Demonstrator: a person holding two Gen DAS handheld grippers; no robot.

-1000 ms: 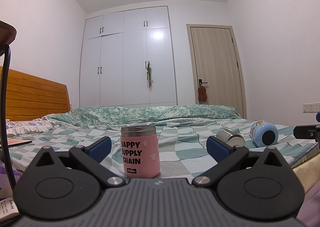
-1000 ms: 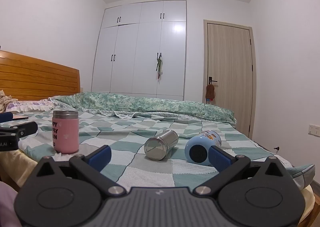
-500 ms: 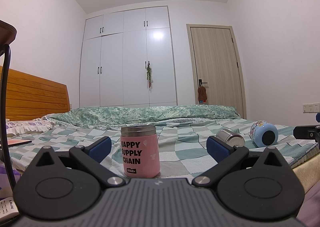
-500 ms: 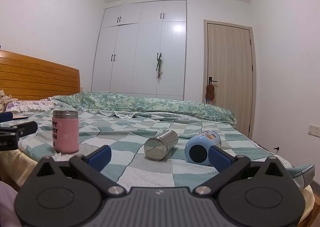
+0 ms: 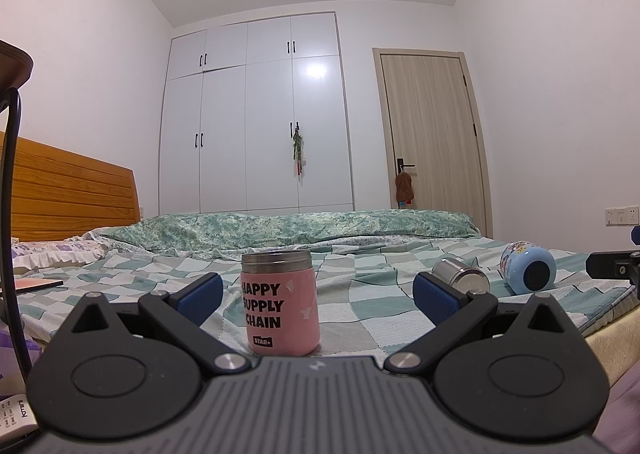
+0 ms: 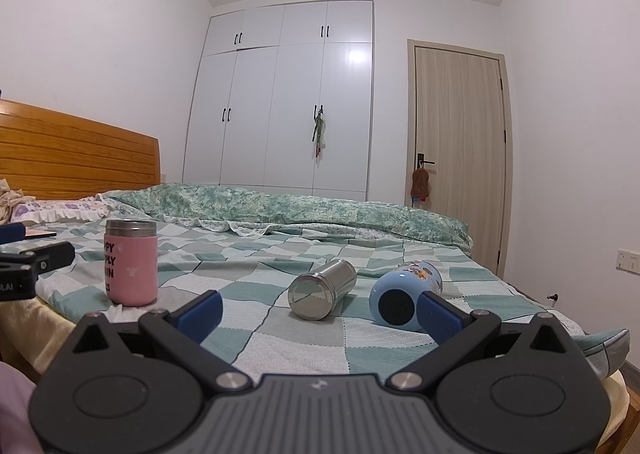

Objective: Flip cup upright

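Note:
A pink cup [image 5: 280, 308] with a steel rim stands upright on the checked bedspread, right in front of my open left gripper [image 5: 318, 298]; it also shows in the right wrist view [image 6: 131, 264]. A steel cup [image 6: 322, 289] lies on its side, base toward me, also in the left wrist view [image 5: 460, 279]. A light blue cup [image 6: 404, 296] lies on its side beside it, also in the left wrist view [image 5: 528, 268]. My right gripper [image 6: 320, 312] is open and empty, short of both lying cups.
The bed [image 6: 256, 318] has a wooden headboard [image 6: 76, 158] at left and a rolled green quilt [image 6: 288, 208] at the back. A white wardrobe [image 6: 296, 102] and a door [image 6: 460, 150] stand behind. The bed's edge drops off at right.

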